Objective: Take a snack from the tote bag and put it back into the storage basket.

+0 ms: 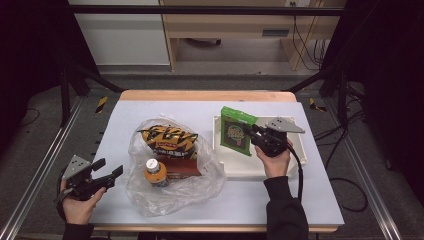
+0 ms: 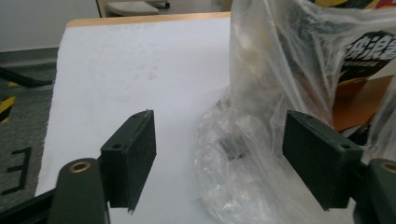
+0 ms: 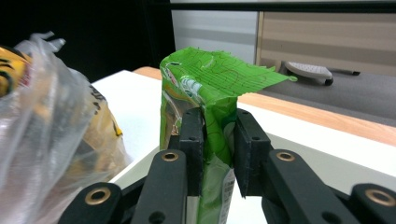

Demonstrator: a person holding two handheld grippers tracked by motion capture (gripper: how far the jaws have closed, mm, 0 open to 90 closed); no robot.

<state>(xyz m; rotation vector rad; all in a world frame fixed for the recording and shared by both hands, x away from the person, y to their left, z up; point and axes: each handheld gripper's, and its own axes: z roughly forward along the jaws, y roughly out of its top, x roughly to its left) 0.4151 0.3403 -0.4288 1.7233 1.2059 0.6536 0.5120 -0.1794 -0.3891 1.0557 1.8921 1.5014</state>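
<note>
Two grippers: my right gripper (image 3: 218,154) clamps green pouch (image 3: 205,93) btwn its pads, label unreadable; left gripper (image 2: 219,154) open, bag (image 2: 280,70) at its fingertips.

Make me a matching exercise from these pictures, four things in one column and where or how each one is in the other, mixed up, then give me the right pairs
Things
1. green snack packet
2. orange-capped bottle
3. left tongs
4. white tray

Places or states
A. open, just left of the clear plastic bag
B. on the right part of the table, under the green packet
C. clamped upright between the right tongs
D. inside the clear plastic bag, beside the yellow and black striped packet

Right pairs: 1-C, 2-D, 3-A, 4-B
</note>
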